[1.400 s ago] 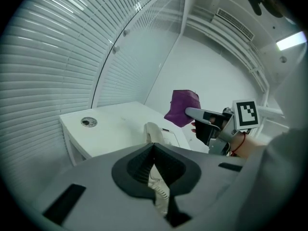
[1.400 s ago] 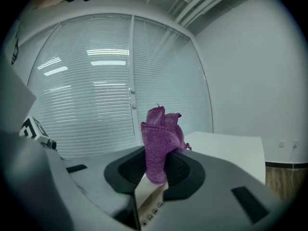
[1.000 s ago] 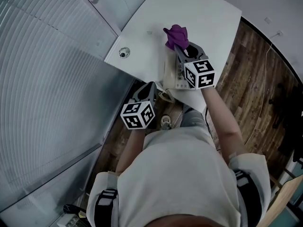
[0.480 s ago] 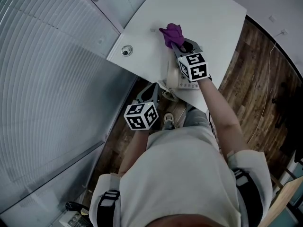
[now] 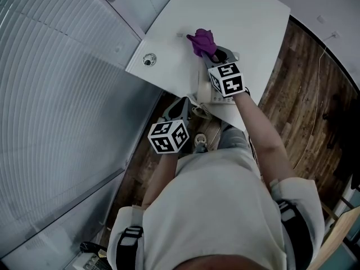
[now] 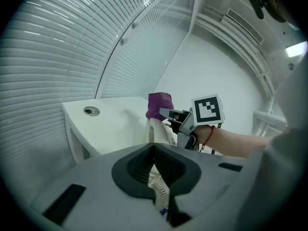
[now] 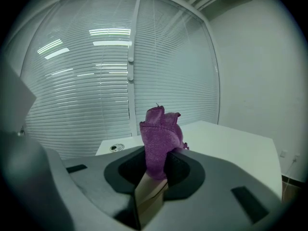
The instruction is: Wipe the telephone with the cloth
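A cream telephone [image 5: 204,89] lies near the front edge of the white table [image 5: 247,21]; in the left gripper view its handset [image 6: 155,130] shows beyond my jaws. My right gripper [image 5: 211,55] hovers over the phone's far end, shut on a bunched purple cloth [image 5: 201,40] that sticks out past the jaws [image 7: 160,137]. My left gripper [image 5: 179,103] hangs just off the table's front edge with its jaws shut. The phone's coiled cord [image 6: 159,185] shows right under them; whether it is pinched I cannot tell.
A round cable grommet [image 5: 148,59] sits in the table's left corner. Slatted blinds behind glass [image 5: 62,111] run along the left. Wood floor [image 5: 304,94] lies to the right. The person's shoe [image 5: 197,143] stands below the table edge.
The right gripper has slid with the purple cloth along the telephone, away from the person. The left gripper has hardly moved.
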A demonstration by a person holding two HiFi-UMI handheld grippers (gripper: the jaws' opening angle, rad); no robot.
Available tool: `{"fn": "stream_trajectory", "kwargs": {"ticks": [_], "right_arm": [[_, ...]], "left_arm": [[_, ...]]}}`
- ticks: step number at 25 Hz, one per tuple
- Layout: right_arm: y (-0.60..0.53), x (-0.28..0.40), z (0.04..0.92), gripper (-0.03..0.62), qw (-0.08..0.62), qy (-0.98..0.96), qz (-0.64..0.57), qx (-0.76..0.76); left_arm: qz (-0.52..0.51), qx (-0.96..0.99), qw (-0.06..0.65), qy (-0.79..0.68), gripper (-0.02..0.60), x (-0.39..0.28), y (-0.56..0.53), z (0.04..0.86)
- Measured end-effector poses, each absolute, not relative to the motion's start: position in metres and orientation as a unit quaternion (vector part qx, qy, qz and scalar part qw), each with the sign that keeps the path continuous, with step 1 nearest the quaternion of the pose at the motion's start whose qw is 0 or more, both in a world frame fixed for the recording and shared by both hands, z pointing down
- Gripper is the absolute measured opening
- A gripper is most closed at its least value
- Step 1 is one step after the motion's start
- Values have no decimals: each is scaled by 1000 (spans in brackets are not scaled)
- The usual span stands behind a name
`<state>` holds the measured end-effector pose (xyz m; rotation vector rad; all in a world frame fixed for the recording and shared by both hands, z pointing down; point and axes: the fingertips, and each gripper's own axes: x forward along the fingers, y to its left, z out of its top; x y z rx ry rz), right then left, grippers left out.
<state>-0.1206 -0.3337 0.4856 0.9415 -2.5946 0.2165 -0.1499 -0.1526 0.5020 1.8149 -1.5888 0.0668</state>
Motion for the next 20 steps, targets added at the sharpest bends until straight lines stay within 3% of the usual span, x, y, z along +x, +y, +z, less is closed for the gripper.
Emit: {"fn": "stream_trajectory", "kwargs": {"ticks": [20], "right_arm": [[-286,-112,485,94,190,-921,57,334]], "left_arm": [[28,711,356,-605,21,-153,-133,500]]}}
